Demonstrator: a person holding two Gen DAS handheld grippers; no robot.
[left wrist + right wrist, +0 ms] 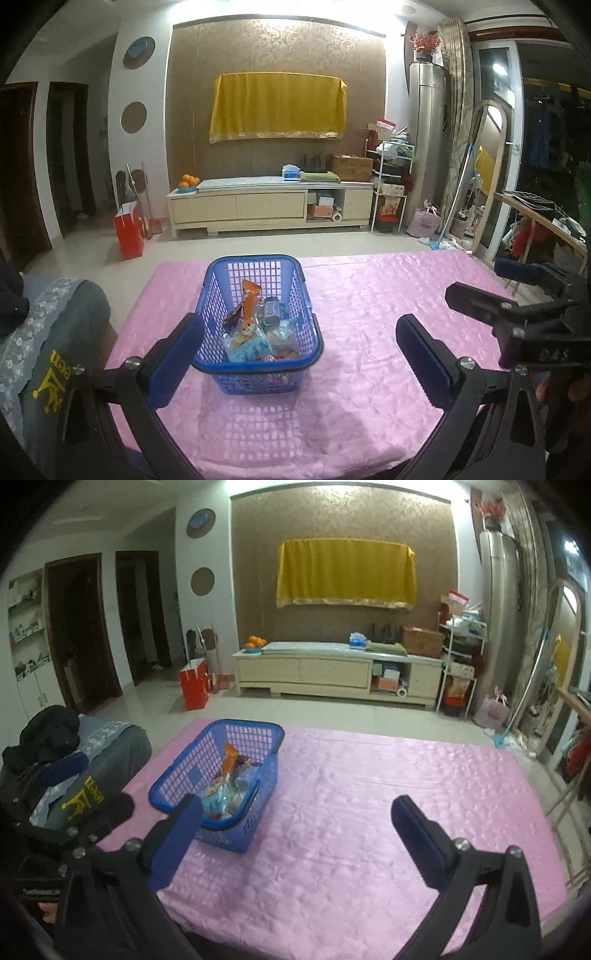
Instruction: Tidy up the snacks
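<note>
Left gripper [301,350] is spread wide, holding nothing, blue basket [221,273] of snack packets [251,332] center frame on the pink tablecloth [369,295], right gripper [295,834] also gaping, basket left of it

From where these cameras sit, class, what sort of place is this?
Most likely a home living room: a low cabinet against a patterned wall, a yellow cloth hanging above it, and a table with a pink cover holding a basket of snacks.

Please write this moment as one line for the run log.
left gripper: open, empty | right gripper: open, empty | snacks: in blue basket | basket: on pink tablecloth
</note>
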